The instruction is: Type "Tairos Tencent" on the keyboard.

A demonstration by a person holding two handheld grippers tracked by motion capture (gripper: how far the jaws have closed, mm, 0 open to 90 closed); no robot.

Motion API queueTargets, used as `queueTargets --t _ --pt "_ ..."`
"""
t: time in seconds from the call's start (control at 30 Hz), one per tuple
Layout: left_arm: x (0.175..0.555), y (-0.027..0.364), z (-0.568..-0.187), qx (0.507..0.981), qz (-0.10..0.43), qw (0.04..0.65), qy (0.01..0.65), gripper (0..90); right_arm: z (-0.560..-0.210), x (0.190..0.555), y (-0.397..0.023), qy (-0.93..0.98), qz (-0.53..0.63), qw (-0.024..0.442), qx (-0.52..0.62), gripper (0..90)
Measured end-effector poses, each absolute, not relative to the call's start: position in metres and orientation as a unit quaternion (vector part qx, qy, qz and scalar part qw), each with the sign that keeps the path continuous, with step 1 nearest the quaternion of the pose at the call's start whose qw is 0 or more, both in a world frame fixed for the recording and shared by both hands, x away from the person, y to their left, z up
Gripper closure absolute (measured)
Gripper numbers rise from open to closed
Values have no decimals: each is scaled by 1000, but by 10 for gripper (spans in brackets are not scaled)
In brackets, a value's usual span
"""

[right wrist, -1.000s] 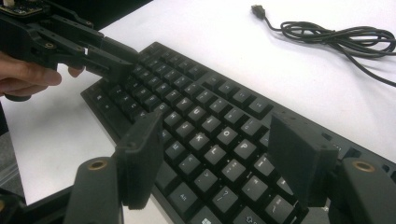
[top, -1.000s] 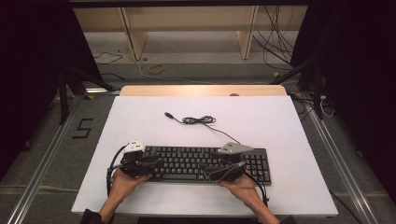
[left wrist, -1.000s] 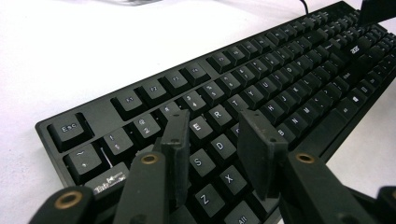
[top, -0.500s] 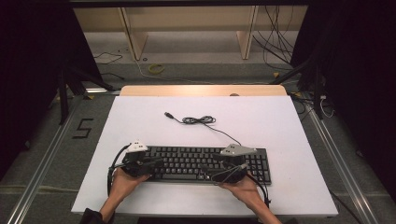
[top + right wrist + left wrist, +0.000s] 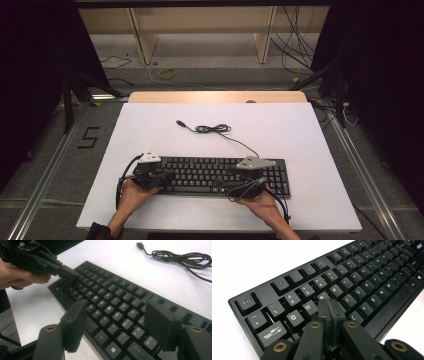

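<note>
A black keyboard (image 5: 215, 175) lies flat near the front of the white table (image 5: 300, 130). Its black cable (image 5: 212, 129) lies loosely coiled behind it, the plug (image 5: 179, 122) free on the table. My left gripper (image 5: 167, 176) is over the keyboard's left end. In the left gripper view it (image 5: 329, 305) is shut with nothing between the jaws, tips just over the keys below E. My right gripper (image 5: 231, 188) hovers over the right half, and in its own view it (image 5: 116, 315) stands open above the letter keys (image 5: 110, 310). The left gripper (image 5: 67, 273) also appears there, farther off.
The table's front edge is close under both hands. A wooden strip (image 5: 215, 96) borders the far edge. On the floor beyond are shelf legs (image 5: 140, 42), a yellow ring (image 5: 167, 74) and loose cables (image 5: 295, 45). A "5" mark (image 5: 89, 137) is on the floor at left.
Both grippers have edged slightly to the right over the keyboard. The keyboard and its cable have not moved.
</note>
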State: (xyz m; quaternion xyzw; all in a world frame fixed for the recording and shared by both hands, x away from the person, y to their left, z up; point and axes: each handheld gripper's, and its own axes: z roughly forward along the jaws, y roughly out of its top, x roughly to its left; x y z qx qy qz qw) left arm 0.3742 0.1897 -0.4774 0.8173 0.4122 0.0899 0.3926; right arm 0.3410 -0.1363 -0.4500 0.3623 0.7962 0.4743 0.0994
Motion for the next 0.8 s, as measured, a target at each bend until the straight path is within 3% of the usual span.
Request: queueTargets --t 0.8 --pt "375 190 -476 813 79 394 421 892 -449 338 -138 796 476 99 361 355"
